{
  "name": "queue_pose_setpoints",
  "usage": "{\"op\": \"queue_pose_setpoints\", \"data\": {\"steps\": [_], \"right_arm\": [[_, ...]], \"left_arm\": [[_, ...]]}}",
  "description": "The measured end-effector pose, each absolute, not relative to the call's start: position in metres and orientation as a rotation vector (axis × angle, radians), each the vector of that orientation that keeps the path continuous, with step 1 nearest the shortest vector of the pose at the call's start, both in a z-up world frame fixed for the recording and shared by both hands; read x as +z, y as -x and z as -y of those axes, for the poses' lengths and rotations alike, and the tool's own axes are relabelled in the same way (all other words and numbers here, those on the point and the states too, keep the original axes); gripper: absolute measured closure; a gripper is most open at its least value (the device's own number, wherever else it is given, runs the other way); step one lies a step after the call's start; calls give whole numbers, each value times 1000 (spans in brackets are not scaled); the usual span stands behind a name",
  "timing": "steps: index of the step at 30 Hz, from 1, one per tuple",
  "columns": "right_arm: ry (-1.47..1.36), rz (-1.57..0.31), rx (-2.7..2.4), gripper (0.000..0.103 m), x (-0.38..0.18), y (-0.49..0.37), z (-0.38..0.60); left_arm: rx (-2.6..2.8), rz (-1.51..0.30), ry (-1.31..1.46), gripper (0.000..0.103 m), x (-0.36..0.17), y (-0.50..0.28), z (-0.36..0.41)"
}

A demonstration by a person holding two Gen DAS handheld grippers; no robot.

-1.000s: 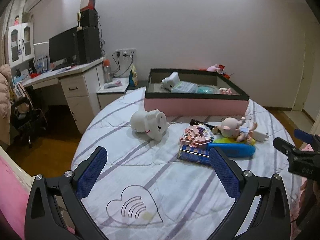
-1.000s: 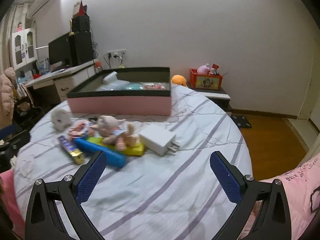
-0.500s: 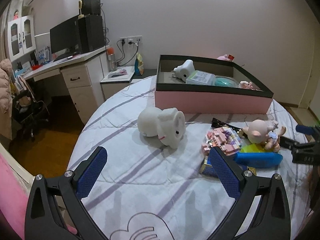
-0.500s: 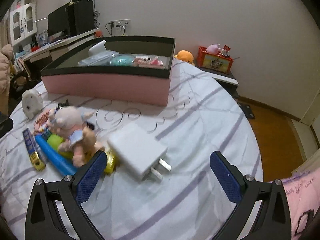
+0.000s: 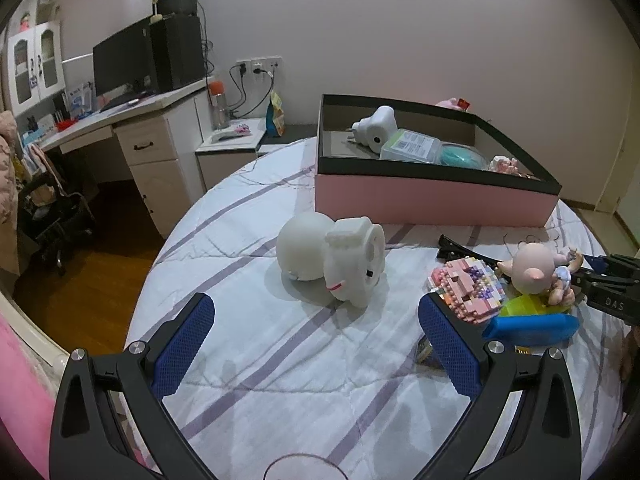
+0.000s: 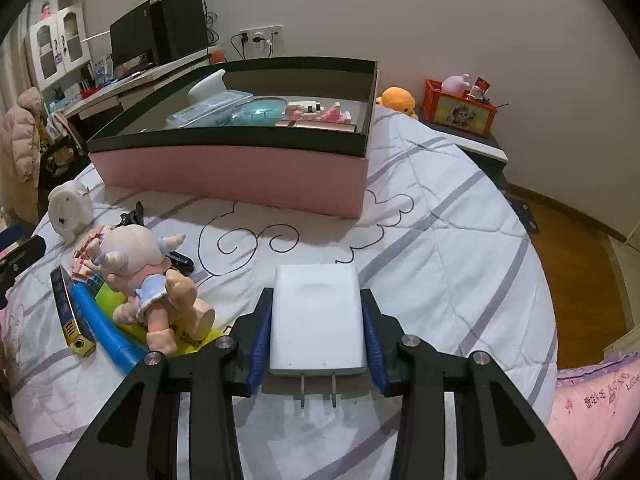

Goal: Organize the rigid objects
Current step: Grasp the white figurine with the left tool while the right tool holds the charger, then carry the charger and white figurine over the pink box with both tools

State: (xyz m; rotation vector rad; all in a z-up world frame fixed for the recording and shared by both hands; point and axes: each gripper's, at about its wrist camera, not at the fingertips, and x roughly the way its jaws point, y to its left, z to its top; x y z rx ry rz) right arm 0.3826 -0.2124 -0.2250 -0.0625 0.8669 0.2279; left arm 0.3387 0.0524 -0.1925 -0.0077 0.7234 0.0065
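Pink black-rimmed box [image 6: 240,168], frame top: teal disc, clear case, block toy inside | your right claw [image 6: 318,330] closing on flat white plastic charger [image 6: 318,316] | your left claw [image 5: 316,344] wide, empty

The white charger [image 6: 318,312] looks like smooth matt plastic, with two bare metal prongs. The elephant figure [image 5: 332,266] is matt white plastic. The bedspread [image 6: 432,240] is quilted cloth with soft creases. The storage box [image 6: 240,176] has matt pink card sides and a black rim. The floor [image 5: 80,280] is glossy wood. The gripper pads [image 5: 182,350] are rough, knurled blue rubber.
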Motion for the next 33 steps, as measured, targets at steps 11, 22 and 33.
{"op": "queue_pose_setpoints", "data": {"steps": [11,22,33], "right_arm": [[60,-870,224,62,-225,-386,212],[50,-871,222,62,-226,-387,213],[46,-845,208,62,-222,-384,213]], "left_arm": [[9,-762,-3,0,-195,-379,-55],[-51,-806,-27,29,-204,-402,-51],[-41,-745,-76,32,-187,-383,-45]]}}
